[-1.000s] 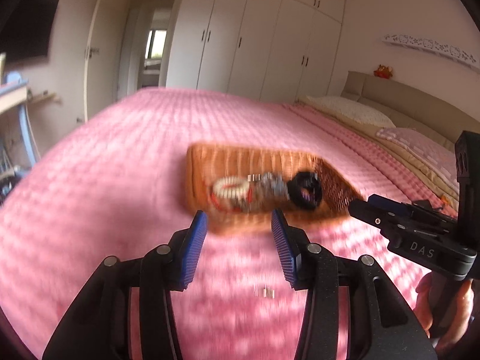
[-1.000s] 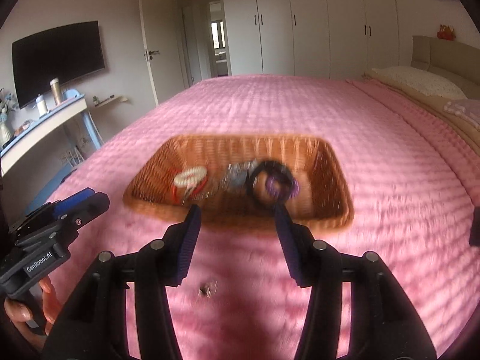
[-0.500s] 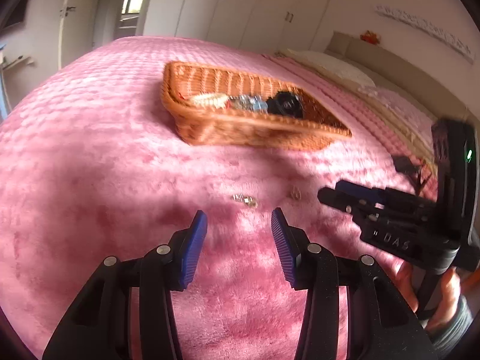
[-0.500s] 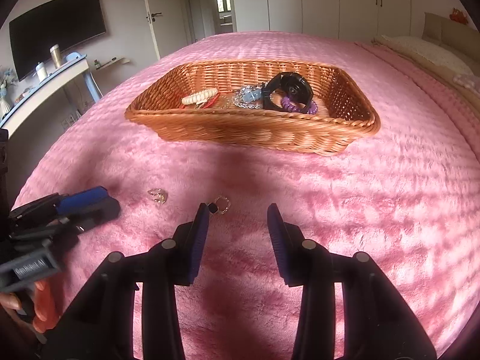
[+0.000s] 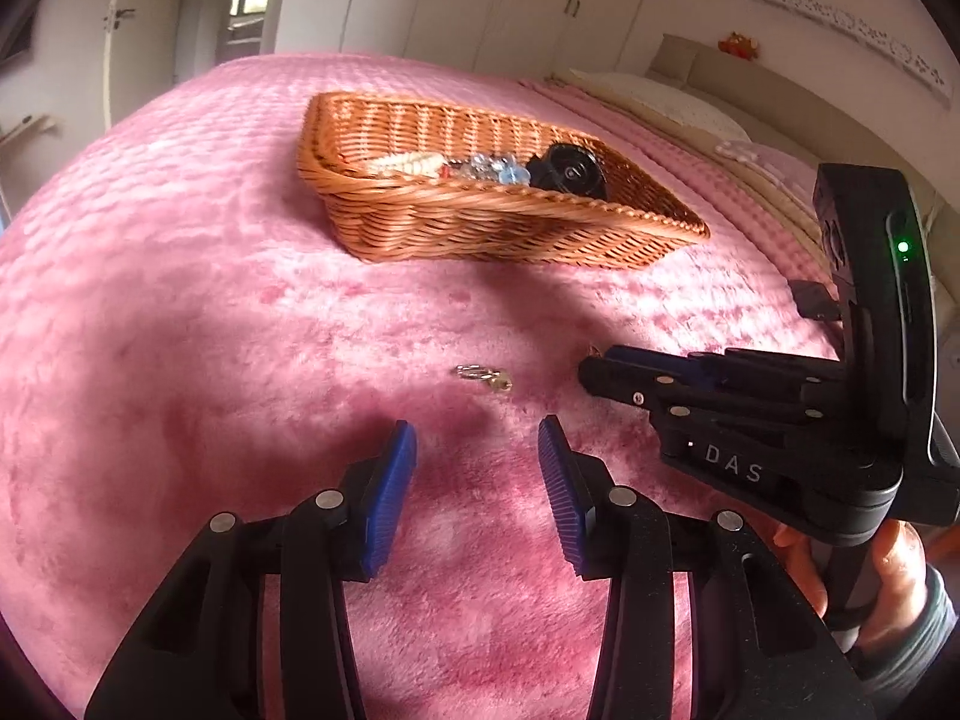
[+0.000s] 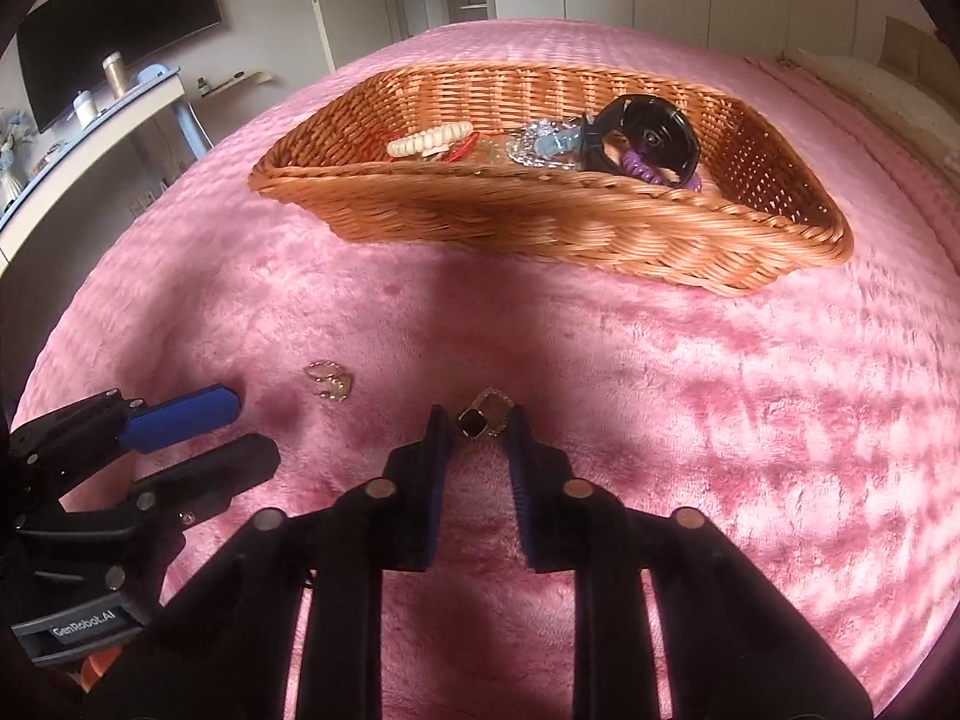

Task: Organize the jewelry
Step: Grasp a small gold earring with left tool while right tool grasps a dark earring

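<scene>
A wicker basket [image 5: 480, 228] [image 6: 600, 228] sits on the pink bed cover, holding a cream bead bracelet [image 6: 429, 139], a clear crystal piece [image 6: 543, 144], a black watch [image 6: 651, 132] and a purple coil [image 6: 639, 168]. A small gold ring cluster [image 5: 483, 375] [image 6: 329, 383] lies on the cover just ahead of my open left gripper [image 5: 477, 450]. A gold earring with a black stone [image 6: 483, 417] lies between the tips of my right gripper [image 6: 477, 429], whose jaws stand narrowly apart around it. The right gripper also shows in the left wrist view [image 5: 600, 369].
The pink plush cover [image 5: 180, 300] spreads all around the basket. Pillows [image 5: 660, 102] and a headboard lie at the far right. A desk with bottles [image 6: 96, 114] and a wall TV [image 6: 120, 30] stand left of the bed. White wardrobes line the back wall.
Both grippers have dropped low over the cover in front of the basket. The right gripper's jaws have narrowed and now straddle the black-stone earring. The left gripper has come closer to the ring cluster.
</scene>
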